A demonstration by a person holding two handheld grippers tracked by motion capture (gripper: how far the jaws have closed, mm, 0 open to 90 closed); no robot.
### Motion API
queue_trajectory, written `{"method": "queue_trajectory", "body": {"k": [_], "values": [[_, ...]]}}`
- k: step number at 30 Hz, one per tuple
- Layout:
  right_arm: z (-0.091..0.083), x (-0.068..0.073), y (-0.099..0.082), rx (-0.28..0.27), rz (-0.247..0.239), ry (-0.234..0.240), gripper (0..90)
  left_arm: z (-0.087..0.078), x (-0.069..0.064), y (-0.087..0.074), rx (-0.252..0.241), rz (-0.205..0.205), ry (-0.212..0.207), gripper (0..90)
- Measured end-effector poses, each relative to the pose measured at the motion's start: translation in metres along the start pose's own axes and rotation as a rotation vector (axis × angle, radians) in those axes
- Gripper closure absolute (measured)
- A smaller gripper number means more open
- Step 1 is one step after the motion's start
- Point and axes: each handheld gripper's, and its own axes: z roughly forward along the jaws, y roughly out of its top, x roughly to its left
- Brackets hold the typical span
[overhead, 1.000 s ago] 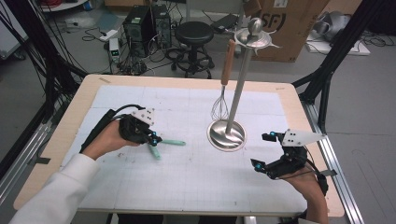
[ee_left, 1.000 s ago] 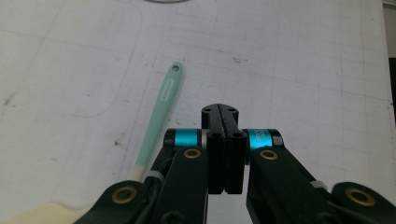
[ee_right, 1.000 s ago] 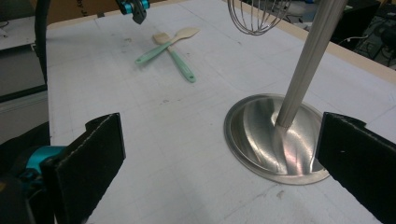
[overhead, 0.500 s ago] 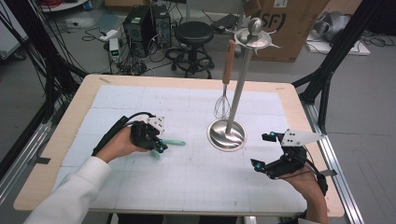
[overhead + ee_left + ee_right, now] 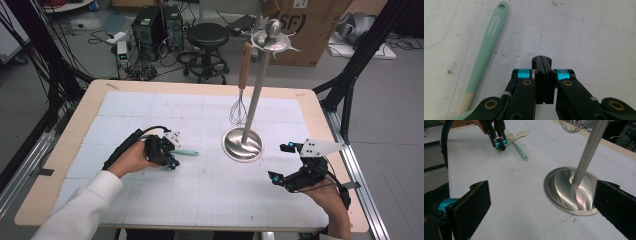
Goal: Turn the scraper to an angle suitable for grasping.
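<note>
A mint-green spatula point(image 5: 187, 152) lies on the white mat, its handle end with a hang hole point(image 5: 489, 37) pointing away from my left gripper. My left gripper point(image 5: 172, 162) rests low over the mat right beside that handle. Its jaws are shut with nothing between them point(image 5: 543, 60), and the handle lies apart to their left. In the right gripper view the left gripper point(image 5: 499, 144) stands over the green spatula point(image 5: 520, 151), where a second pale-headed utensil point(image 5: 522, 133) crosses it. My right gripper point(image 5: 278, 161) hovers near the stand's base, jaws wide open and empty point(image 5: 541, 195).
A steel stand point(image 5: 255, 95) rises from a round base point(image 5: 571, 190) at mid-table. A whisk point(image 5: 239, 107) with a wooden handle hangs from its top. The mat covers a wooden table point(image 5: 80, 125); a stool and cables stand beyond the far edge.
My left hand and gripper have shifted a little to the right and toward the near edge, closer along the spatula. The spatula and my right gripper have stayed put.
</note>
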Motion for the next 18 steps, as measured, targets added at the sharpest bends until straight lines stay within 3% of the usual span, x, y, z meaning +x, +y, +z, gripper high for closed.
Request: {"method": "queue_trajectory", "body": {"k": [7, 12, 18], "values": [[-0.001, 0.000, -0.001, 0.003, 0.011, 0.000, 0.6, -0.006, 0.000, -0.006, 0.028, 0.003, 0.006, 90.0], [-0.001, 0.000, -0.001, 0.003, 0.006, 0.001, 0.6, -0.011, 0.001, -0.016, 0.007, -0.015, 0.008, 89.9], [0.000, 0.000, -0.001, 0.008, 0.006, -0.001, 0.6, -0.014, -0.001, -0.026, 0.042, -0.015, 0.027, 89.9]]}}
